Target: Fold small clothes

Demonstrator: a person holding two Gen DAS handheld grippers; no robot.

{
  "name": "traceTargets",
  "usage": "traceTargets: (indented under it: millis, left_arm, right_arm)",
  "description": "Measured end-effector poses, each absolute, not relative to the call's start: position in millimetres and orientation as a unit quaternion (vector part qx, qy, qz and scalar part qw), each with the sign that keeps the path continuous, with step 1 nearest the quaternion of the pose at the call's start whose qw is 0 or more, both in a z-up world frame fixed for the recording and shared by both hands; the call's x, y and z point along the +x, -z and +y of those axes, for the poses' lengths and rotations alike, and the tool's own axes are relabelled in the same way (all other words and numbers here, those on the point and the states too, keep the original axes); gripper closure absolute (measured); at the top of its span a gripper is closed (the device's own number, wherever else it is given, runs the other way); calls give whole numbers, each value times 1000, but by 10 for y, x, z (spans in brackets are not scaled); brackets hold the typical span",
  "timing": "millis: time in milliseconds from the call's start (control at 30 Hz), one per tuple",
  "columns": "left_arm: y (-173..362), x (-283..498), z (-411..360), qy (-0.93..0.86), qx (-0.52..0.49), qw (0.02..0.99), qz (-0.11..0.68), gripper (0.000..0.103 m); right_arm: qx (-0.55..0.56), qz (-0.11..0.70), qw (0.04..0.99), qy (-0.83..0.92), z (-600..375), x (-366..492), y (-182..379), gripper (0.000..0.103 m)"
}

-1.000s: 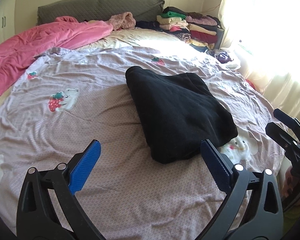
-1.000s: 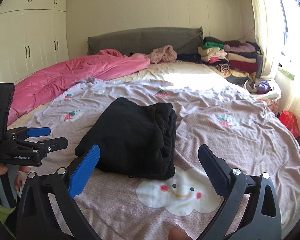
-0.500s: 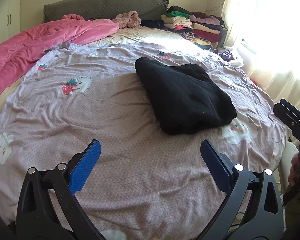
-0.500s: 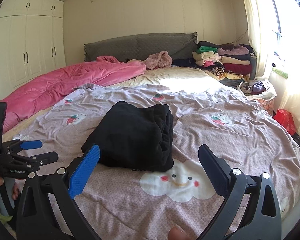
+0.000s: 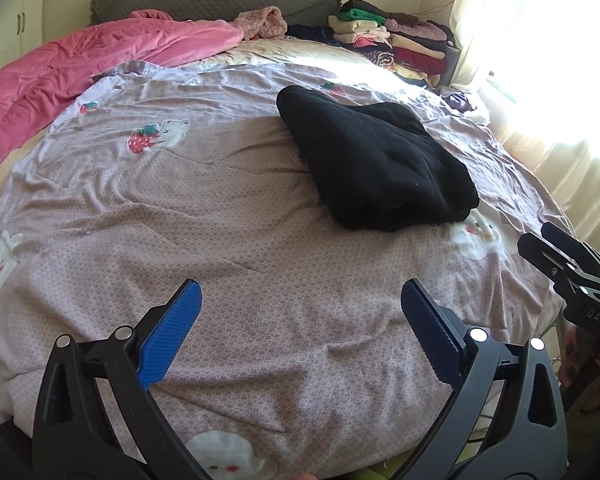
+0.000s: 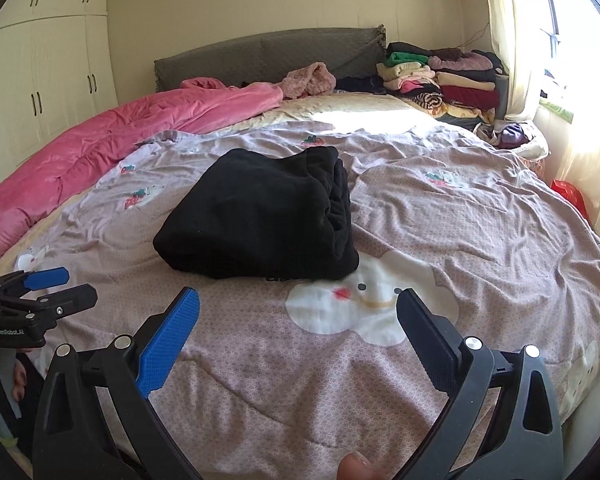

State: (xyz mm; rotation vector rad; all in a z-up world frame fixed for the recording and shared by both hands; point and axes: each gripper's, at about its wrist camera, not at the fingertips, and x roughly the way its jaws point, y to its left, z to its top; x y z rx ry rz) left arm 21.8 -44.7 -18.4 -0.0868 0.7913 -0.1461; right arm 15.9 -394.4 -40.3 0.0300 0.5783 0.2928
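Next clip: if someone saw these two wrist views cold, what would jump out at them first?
The folded black fleece garment lies alone mid-bed on the mauve patterned bedsheet, its near edge overlapping a white smiling cloud print. Both the left gripper and the right gripper are open and empty, well short of it. Behind, a crumpled pink quilt runs along the left side and a stack of folded clothes sits by the window.

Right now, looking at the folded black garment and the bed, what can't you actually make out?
- Black garment: its type; folded, only dark outer layers show in both views.
- Cloud face print: its top edge, covered by the garment, right wrist view.
- Stacked clothes: individual items, too small.
- Window side: washed out by glare, left wrist view.
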Motion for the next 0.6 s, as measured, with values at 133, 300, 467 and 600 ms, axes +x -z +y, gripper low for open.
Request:
traceTargets:
  millis: [133, 300, 467, 600]
  left_arm:
    - [188, 220, -446, 70, -43, 920, 384, 9]
    - [186, 219, -453, 67, -40, 920, 384, 9]
    - [183, 212, -446, 60, -38, 921, 384, 9]
    - [172, 207, -445, 55, -35, 921, 384, 9]
  right_arm:
    - [14, 284, 948, -140, -3950, 160, 393, 5]
    - [13, 284, 948, -140, -3959, 165, 392, 5]
    - [13, 283, 949, -140, -3961, 161, 392, 5]
    - [13, 282, 949, -141, -3968, 157, 392, 5]
